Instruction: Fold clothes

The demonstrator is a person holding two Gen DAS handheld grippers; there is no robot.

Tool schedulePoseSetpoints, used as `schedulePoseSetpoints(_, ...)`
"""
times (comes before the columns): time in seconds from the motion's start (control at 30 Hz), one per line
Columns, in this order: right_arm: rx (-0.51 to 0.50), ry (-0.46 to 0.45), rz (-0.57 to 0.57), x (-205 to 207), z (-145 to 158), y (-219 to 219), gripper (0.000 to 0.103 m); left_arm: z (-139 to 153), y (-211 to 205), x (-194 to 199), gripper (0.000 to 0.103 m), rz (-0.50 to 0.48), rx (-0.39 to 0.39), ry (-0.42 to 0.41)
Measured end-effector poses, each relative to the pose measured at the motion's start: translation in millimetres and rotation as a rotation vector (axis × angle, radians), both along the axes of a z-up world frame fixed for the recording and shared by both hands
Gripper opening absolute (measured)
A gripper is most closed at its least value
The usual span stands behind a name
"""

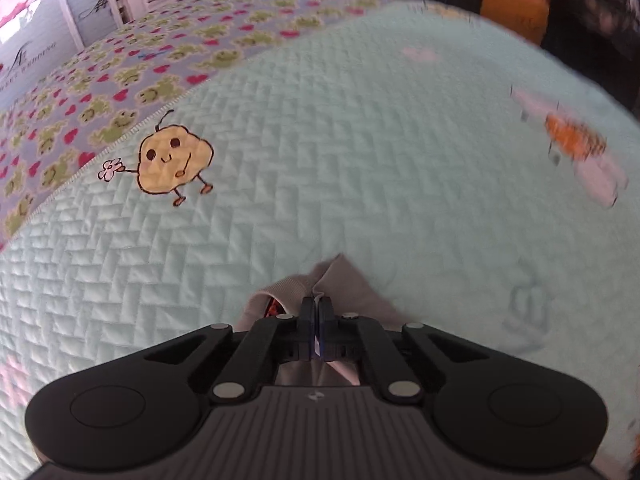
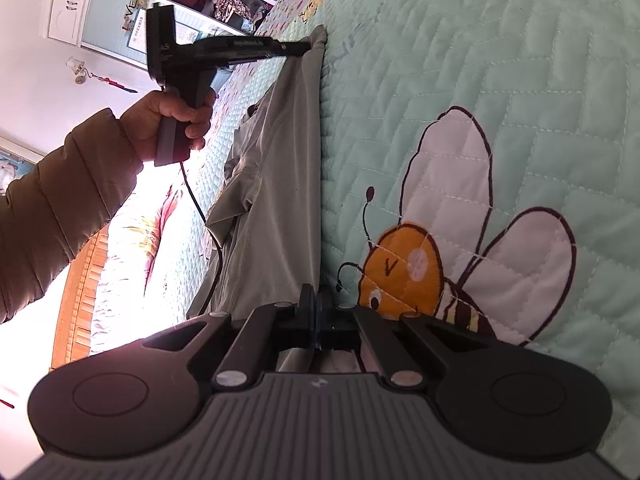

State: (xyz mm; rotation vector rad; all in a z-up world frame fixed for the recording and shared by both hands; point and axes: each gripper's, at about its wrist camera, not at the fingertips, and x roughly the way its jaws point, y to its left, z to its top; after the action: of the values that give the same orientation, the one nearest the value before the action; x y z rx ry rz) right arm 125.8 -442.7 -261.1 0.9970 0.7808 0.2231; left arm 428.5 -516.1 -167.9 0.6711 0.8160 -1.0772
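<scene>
Both grippers are pinched closed on the grey garment (image 2: 280, 184): the left gripper (image 1: 317, 308) nips a bunched corner between its fingertips, and the right gripper (image 2: 316, 300) clamps the opposite end. The cloth runs taut ahead of the right fingers over the mint quilt (image 1: 360, 152) (a bee print (image 2: 412, 272) sits just right of them).

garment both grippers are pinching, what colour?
Plain grey garment, no print visible; clearest in the right wrist view.
</scene>
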Motion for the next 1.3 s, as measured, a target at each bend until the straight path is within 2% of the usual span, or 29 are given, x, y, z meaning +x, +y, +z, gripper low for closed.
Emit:
schedulePoseSetpoints(0.1, 0.007, 0.002, 0.002, -1.1, -0.5, -1.6, 0.0, 8.7, 4.6, 3.2, 0.01, 0.051, -0.011, -0.031)
schedulePoseSetpoints(0.13, 0.011, 0.002, 0.003, -1.2, -0.9, -2.1, 0.0, 12.3, 6.6, 4.7, 0.021, 0.076, -0.016, -0.049)
schedulePoseSetpoints(0.17, 0.014, 0.003, 0.004, -1.3, -1.3, -2.5, 0.0, 18.4, 10.0, 7.0, 0.028, 0.097, -0.04, -0.058)
schedulePoseSetpoints(0.27, 0.02, 0.001, 0.006, -2.6, -2.2, -3.3, 0.0, 32.6, 15.4, 13.6, 0.038, 0.156, -0.103, -0.091)
schedulePoseSetpoints(0.33, 0.021, -0.003, 0.006, -4.2, -2.5, -3.5, 0.0, 31.0, 13.2, 20.1, 0.039, 0.148, -0.093, -0.059)
schedulePoseSetpoints(0.43, 0.017, -0.009, 0.006, -6.8, -2.3, -3.7, 0.0, 19.3, 6.9, 27.9, 0.039, 0.103, -0.022, -0.021)
schedulePoseSetpoints(0.5, 0.019, -0.009, 0.006, -7.5, -2.8, -4.2, 0.0, 14.1, 6.9, 26.9, 0.039, 0.072, 0.013, -0.058)
schedulePoseSetpoints(0.73, 0.029, -0.011, 0.008, -9.6, -5.3, -7.4, 0.0, 8.0, 11.5, 27.0, 0.039, 0.025, 0.045, -0.082)
schedulePoseSetpoints(0.83, 0.032, -0.012, 0.01, -9.0, -4.8, -8.0, 0.0, 3.3, 10.4, 27.9, 0.034, 0.017, 0.056, -0.086)
schedulePoseSetpoints(0.9, 0.032, -0.013, 0.011, -9.6, -4.4, -8.1, 0.0, -0.3, 8.4, 29.3, 0.015, 0.015, 0.055, -0.066)
schedulePoseSetpoints(0.93, 0.032, -0.015, 0.011, -10.1, -4.1, -8.1, 0.0, -2.7, 5.9, 28.4, 0.002, 0.008, 0.064, -0.071)
schedulePoseSetpoints(1.3, 0.031, -0.029, -0.001, -13.5, -2.6, -8.8, 0.0, -7.8, 2.6, 15.9, 0.001, 0.046, 0.091, -0.165)
